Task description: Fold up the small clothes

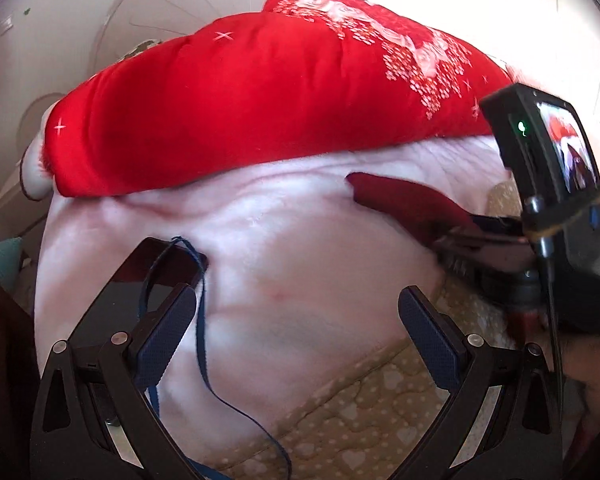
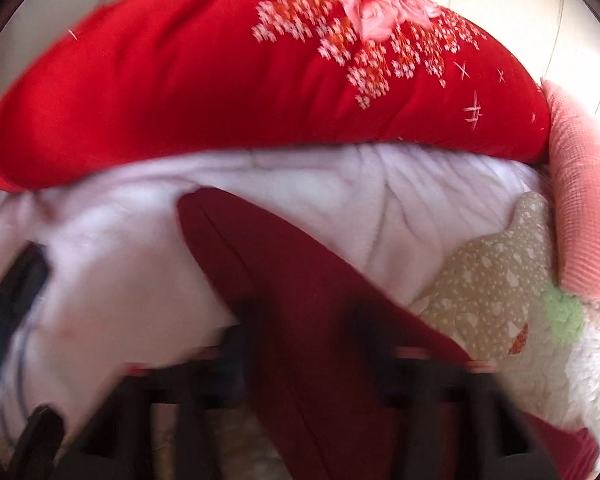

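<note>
bed: red quilt (image 1: 260,112) fills upper frame, white blanket (image 1: 300,280) mid-frame | dark red garment (image 2: 300,300) centre to lower right in right view; judged light, limp, best taken at hem | right gripper (image 2: 300,344) blurred, pinching it | left gripper (image 1: 296,352) spread, empty, blue cord (image 1: 202,320) lower left

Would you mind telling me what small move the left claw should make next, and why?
Probably bring the left claw forward to the free end of the dark red cloth and close on it. That claw stands open over the white blanket and holds nothing. The right claw is shut on the cloth's other end, so the cloth trails across the blanket and needs a second grip before folding.
</note>
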A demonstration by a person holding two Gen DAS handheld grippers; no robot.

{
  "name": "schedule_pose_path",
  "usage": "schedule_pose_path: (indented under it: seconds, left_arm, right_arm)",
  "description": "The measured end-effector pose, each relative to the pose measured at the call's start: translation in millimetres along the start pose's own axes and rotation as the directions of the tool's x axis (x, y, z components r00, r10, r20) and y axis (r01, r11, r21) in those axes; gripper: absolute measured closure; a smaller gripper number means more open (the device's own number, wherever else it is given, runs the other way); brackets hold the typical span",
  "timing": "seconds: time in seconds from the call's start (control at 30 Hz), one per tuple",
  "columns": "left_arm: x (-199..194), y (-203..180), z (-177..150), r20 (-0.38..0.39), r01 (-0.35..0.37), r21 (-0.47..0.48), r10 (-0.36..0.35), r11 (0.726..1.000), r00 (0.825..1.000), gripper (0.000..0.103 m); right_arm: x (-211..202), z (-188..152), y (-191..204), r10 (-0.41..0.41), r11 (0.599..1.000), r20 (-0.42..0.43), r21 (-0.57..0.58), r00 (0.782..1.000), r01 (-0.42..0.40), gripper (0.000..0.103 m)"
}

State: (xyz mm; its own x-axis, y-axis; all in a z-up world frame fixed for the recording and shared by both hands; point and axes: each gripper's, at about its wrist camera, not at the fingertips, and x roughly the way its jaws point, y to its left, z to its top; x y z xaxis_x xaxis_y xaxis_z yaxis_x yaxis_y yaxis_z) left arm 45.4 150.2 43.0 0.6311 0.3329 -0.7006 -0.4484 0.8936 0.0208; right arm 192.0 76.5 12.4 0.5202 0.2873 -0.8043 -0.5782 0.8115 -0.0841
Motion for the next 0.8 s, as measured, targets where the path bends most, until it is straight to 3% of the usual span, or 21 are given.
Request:
schedule_pose_path:
  seconds: [0.03,0.1,0.17,0.27,0.37,0.47,0.53,0.6,0.7,0.77,0.8]
  left_arm:
    - [-0.2,-3.0,-0.3,0.0,0.003,0.011,-0.003,1.0,1.0,0.001]
    - [-1.7,-7.1,-0.2,0.004,0.015,0.022,-0.015,1.0,1.0,0.001]
    - [-5.3,-10.5,-0.6,0.014,0.042,0.019,-0.042,0.999,0.999,0.001]
    - [-10.7,-18.6,-3.8,0.034,0.068,0.03,-0.069,0.997,0.997,0.001]
    - [-14.8,-30.6,-7.6,0.04,0.099,0.058,-0.102,0.993,0.994,0.001]
    - [-26.4,-43.4,-12.3,0.057,0.199,0.068,-0.203,0.978,0.977,0.001]
    - [-32.7,-52.9,-16.4,0.044,0.294,0.073,-0.297,0.953,0.954,0.001]
    - [-35.1,-60.5,-20.6,0.02,0.359,0.068,-0.361,0.931,0.932,0.001]
    - [-36.5,-74.0,-30.0,-0.008,0.393,0.082,-0.394,0.916,0.919,0.001]
    - [-38.5,-82.0,-33.0,-0.016,0.403,0.111,-0.403,0.909,0.915,0.001]
    - [-40.8,-84.8,-33.5,-0.014,0.413,0.12,-0.414,0.903,0.91,0.001]
  right_arm:
    - [-4.5,-0.7,-8.3,0.019,0.999,0.016,0.043,1.0,-0.02,0.091]
    - [-32.4,-6.5,-39.2,0.131,0.968,0.082,0.206,0.988,-0.146,0.092]
    - [-71.6,-19.7,-68.8,0.185,0.928,0.171,0.295,0.968,-0.23,0.092]
    - [-148.7,-57.9,-118.6,0.149,0.882,0.323,0.383,0.935,-0.273,0.092]
    - [-223.4,-124.7,-180.0,0.013,0.823,0.408,0.514,0.913,-0.241,0.095]
    - [-265.9,-195.6,-220.2,-0.136,0.76,0.374,0.633,0.917,-0.146,0.095]
    - [-274.0,-245.2,-236.0,-0.22,0.721,0.269,0.692,0.938,-0.029,0.095]
    - [-267.2,-275.7,-241.8,-0.248,0.687,0.177,0.725,0.952,0.044,0.095]
    - [-254.7,-314.2,-248.4,-0.203,0.611,0.137,0.792,0.97,0.016,0.094]
    - [-244.7,-316.0,-248.6,-0.141,0.589,0.156,0.807,0.978,-0.044,0.085]
    - [-237.2,-311.3,-249.3,-0.107,0.583,0.174,0.809,0.979,-0.081,0.069]
